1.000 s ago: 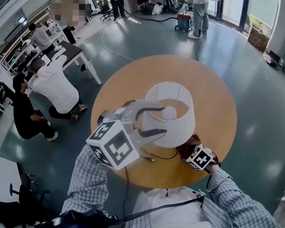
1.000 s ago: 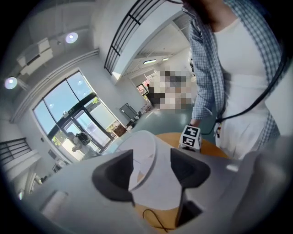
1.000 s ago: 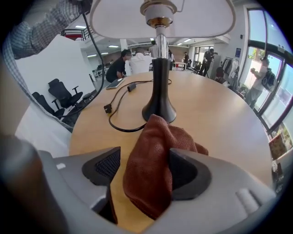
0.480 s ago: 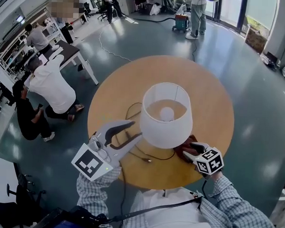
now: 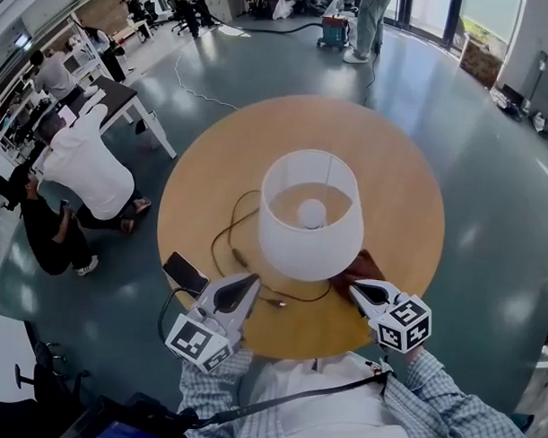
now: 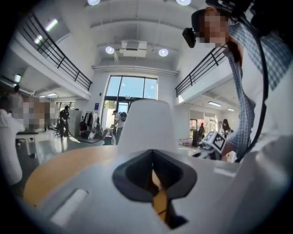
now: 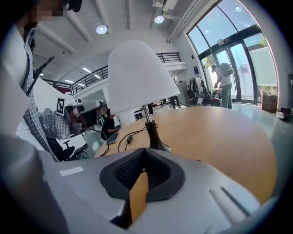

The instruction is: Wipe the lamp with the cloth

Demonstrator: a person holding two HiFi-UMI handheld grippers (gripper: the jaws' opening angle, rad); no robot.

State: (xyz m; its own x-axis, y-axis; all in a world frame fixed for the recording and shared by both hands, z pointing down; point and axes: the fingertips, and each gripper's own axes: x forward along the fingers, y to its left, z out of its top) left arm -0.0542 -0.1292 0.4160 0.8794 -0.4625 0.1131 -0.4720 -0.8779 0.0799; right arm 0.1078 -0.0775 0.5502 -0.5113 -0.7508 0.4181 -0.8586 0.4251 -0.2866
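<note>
A lamp with a white shade (image 5: pixel 310 228) stands mid-table on the round wooden table (image 5: pixel 401 191); its dark base (image 7: pixel 153 139) and shade (image 7: pixel 137 77) show in the right gripper view. A dark brown cloth (image 5: pixel 360 264) lies on the table right of the lamp's foot. My right gripper (image 5: pixel 355 286) hovers just in front of the cloth, jaws shut (image 7: pixel 144 157), nothing between them. My left gripper (image 5: pixel 250 281) is low at the table's near-left edge, pointing at the shade (image 6: pixel 146 128), shut (image 6: pixel 153 160) and empty.
The lamp's black cable (image 5: pixel 228 243) loops over the table left of the lamp. A dark phone (image 5: pixel 184 273) lies at the near-left rim. People work at desks far left (image 5: pixel 78 162); others stand at the back by the windows.
My left gripper dropped from beside the shade to the table's near edge, rolled over and closed. My right gripper lifted off the cloth area and closed.
</note>
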